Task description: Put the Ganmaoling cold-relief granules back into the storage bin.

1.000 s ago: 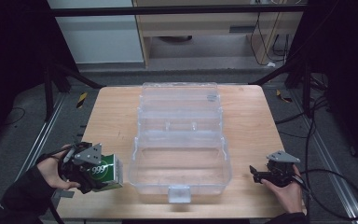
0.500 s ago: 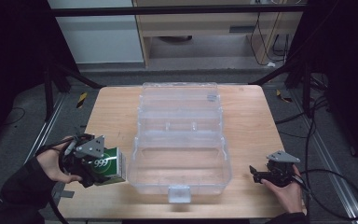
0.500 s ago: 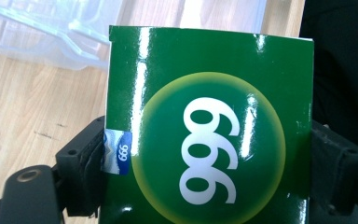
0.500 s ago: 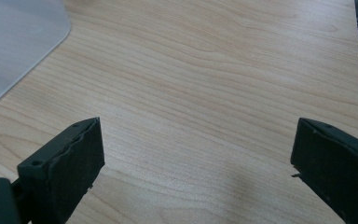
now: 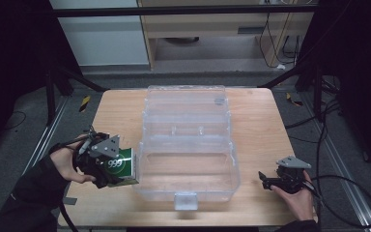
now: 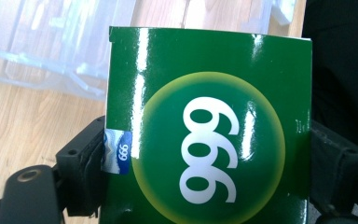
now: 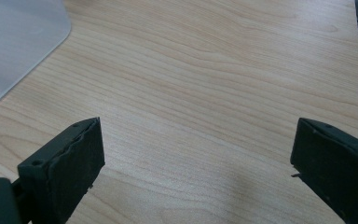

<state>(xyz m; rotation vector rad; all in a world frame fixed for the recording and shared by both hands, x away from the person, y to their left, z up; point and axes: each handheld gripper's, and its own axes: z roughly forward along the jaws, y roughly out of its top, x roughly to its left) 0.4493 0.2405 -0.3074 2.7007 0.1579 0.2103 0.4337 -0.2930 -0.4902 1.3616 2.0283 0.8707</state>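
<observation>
Item one: a green box printed "999", which we find clamped between the jaws of the left gripper, just beside the left wall of a clear plastic case. Item two: that case, lid thrown open, mid-table. Item three: the right gripper, which we record near the right edge, jaws wide apart over bare wood, gripping nothing.

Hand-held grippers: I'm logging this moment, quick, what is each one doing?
Left hand-held gripper: closed on the green box.
Right hand-held gripper: open, holding nothing, above the wooden table.
</observation>
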